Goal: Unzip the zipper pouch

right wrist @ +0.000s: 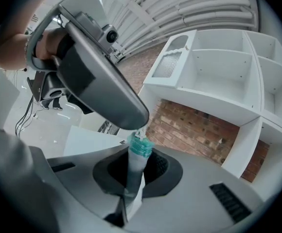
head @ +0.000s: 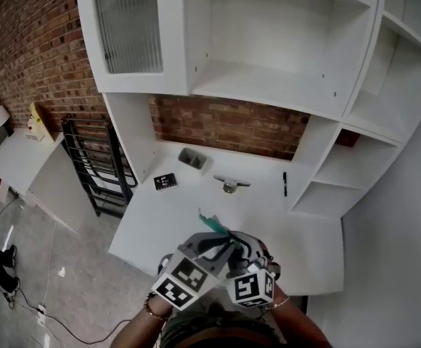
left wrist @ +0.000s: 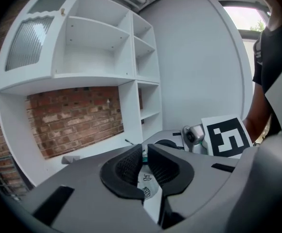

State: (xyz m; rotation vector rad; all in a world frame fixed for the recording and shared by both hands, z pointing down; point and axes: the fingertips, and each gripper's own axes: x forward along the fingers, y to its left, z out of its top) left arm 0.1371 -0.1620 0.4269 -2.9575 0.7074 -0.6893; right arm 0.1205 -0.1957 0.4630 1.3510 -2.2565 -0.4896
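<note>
Zipper pouch [right wrist: 134, 165], white w/ teal zip edge, held up over near edge of white desk [head: 152, 220]. Right gripper [right wrist: 131, 176] clamped tight on pouch body. Left gripper [left wrist: 144, 159] jaws pinched nearly together on zipper pull [right wrist: 139, 134] at top end, I think, it's tiny in view. Black pen [head: 284, 183] and marker card [head: 166, 182] sit further back on desk, well apart.

White shelving unit [head: 268, 49] against a red brick wall [head: 225, 125]. Ribbed-glass cabinet door [head: 127, 27] at upper left. White table [head: 160, 216] below. Grey floor [head: 72, 267]; black rack [head: 94, 165] alongside.
</note>
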